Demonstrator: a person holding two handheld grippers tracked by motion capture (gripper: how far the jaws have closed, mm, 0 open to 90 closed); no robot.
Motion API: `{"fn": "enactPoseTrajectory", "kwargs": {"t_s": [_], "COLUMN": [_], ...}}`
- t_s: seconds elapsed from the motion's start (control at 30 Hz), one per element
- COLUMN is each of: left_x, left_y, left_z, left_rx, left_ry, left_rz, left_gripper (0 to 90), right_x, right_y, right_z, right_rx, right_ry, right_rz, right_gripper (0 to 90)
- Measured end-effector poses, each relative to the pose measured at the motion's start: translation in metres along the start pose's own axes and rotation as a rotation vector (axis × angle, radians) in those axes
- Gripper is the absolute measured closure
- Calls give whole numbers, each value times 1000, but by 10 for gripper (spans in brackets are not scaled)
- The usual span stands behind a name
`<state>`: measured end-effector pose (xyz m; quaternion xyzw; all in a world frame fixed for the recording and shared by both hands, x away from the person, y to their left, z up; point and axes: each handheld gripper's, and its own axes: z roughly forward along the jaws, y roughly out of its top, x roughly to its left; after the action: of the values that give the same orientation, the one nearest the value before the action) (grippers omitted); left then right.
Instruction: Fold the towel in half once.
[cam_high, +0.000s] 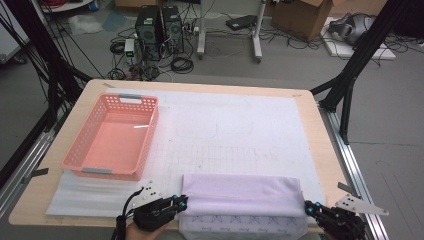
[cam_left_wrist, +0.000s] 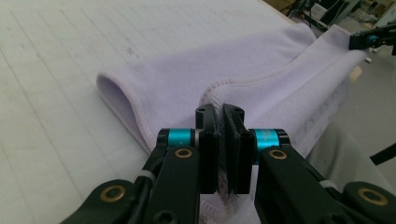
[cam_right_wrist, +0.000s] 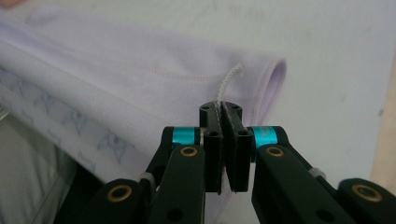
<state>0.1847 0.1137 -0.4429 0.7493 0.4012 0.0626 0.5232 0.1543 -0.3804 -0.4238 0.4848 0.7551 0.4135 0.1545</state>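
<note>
A folded lilac cloth lies along the near edge of the table, its lower layer printed with a pale blue pattern. My left gripper is shut on the cloth's left hem; in the left gripper view the stitched edge runs in between the pressed jaws of that gripper. My right gripper is shut on the cloth's right hem. In the right gripper view the cloth spreads to the left, and its stitched edge rises out of the closed jaws of that gripper.
An empty pink plastic basket stands at the table's left. A white gridded mat covers the tabletop. Black frame posts flank the table, and computers, cables and boxes lie on the floor beyond the far edge.
</note>
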Motion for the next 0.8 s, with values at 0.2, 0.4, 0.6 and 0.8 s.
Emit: {"fn": "enactPoseTrajectory", "kwargs": {"t_s": [0.2, 0.4, 0.6, 0.8], "left_x": [13, 40, 46, 53], "left_y": [8, 24, 29, 34], "left_z": [11, 23, 33, 44], "left_rx": [-19, -30, -7, 34], "left_ry": [52, 89, 79, 52], "left_rz": [-15, -48, -47, -48], "left_gripper": [468, 461, 460, 444], "right_x": [-5, -20, -33, -41], "right_y": [-3, 21, 31, 34], "right_z": [3, 29, 71, 67], "right_rx": [-5, -27, 40, 31], "right_ry": [-17, -62, -108, -84], "right_rz": [35, 28, -40, 16], "right_gripper": [578, 586, 606, 560]}}
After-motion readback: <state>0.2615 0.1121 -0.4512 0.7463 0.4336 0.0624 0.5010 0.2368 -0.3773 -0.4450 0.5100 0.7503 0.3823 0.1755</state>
